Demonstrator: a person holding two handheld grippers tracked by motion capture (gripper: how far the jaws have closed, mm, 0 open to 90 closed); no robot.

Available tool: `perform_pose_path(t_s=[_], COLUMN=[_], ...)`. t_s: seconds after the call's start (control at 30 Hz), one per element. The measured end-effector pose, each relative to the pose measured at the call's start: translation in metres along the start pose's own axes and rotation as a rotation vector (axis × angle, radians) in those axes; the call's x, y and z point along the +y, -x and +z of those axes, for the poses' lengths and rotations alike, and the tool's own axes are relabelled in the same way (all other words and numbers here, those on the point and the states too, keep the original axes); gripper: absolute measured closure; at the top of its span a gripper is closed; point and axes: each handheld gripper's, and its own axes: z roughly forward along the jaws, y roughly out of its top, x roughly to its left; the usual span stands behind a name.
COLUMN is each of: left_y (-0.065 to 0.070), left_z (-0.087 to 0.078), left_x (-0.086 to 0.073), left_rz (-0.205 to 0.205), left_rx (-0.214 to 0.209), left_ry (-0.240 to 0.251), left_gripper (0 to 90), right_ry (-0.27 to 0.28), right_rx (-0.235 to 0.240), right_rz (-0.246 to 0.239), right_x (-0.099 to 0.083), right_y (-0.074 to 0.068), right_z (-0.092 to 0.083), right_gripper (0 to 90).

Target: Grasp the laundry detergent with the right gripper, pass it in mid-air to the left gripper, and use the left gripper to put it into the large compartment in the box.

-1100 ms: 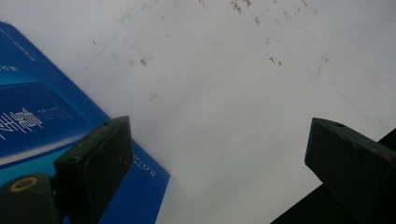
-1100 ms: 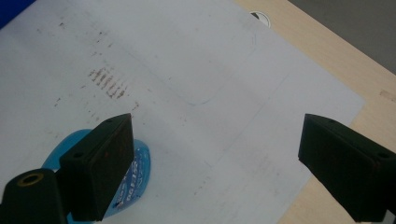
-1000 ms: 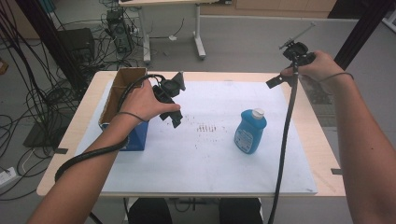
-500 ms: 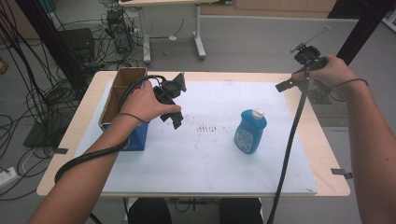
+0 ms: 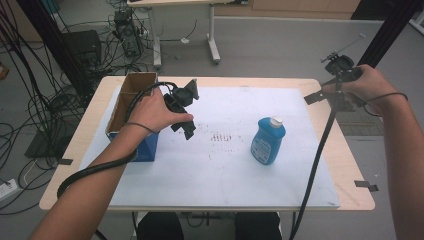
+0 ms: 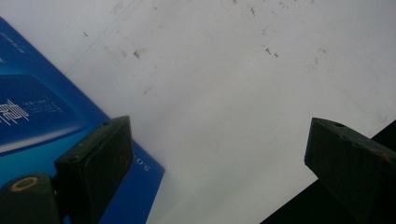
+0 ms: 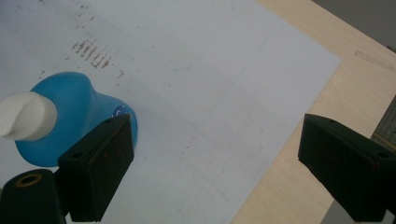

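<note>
Both pairs of jaws stand wide apart with nothing between them. In the right gripper view, the black jaws frame bare white sheet (image 7: 187, 93) and a strip of wooden tabletop (image 7: 299, 154) at right, while the blue bottle (image 7: 70, 116) with its white cap (image 7: 25, 115) sits at the left edge, just behind the left jaw and untouched. In the left gripper view, the jaws hover over the same scuffed sheet, a corner of the blue box (image 6: 42, 116) showing at lower left.

From the high view, the right gripper (image 5: 320, 95) hangs at the upper right of the frame, above the far right corner of the tabletop and well apart from the bottle (image 5: 268, 141), which stands upright right of centre on the sheet. The left gripper (image 5: 186, 126) hangs left of centre, just beside the open cardboard-lined box (image 5: 131, 97) near the tabletop's left edge. A patch of dark marks (image 5: 222, 137) lies between the left gripper and the bottle.
</note>
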Motion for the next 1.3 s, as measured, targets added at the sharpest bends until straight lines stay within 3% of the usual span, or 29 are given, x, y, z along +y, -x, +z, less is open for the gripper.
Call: perform_pose_path(t_s=[0.8, 1.3], left_y=[-0.008, -0.006], left_z=[-0.001, -0.006], left_x=[0.001, -0.004], left_rz=[-0.033, -0.027], left_rx=[-0.055, -0.044], left_ry=[-0.010, 0.020], left_gripper=[8.9, 11.6], right_ry=[-0.007, -0.011], right_rx=[0.007, 0.007], right_rz=[0.036, 0.034], right_x=[-0.045, -0.060], right_y=[0.006, 0.003], right_z=[-0.001, -0.003], right_gripper=[10.2, 10.3])
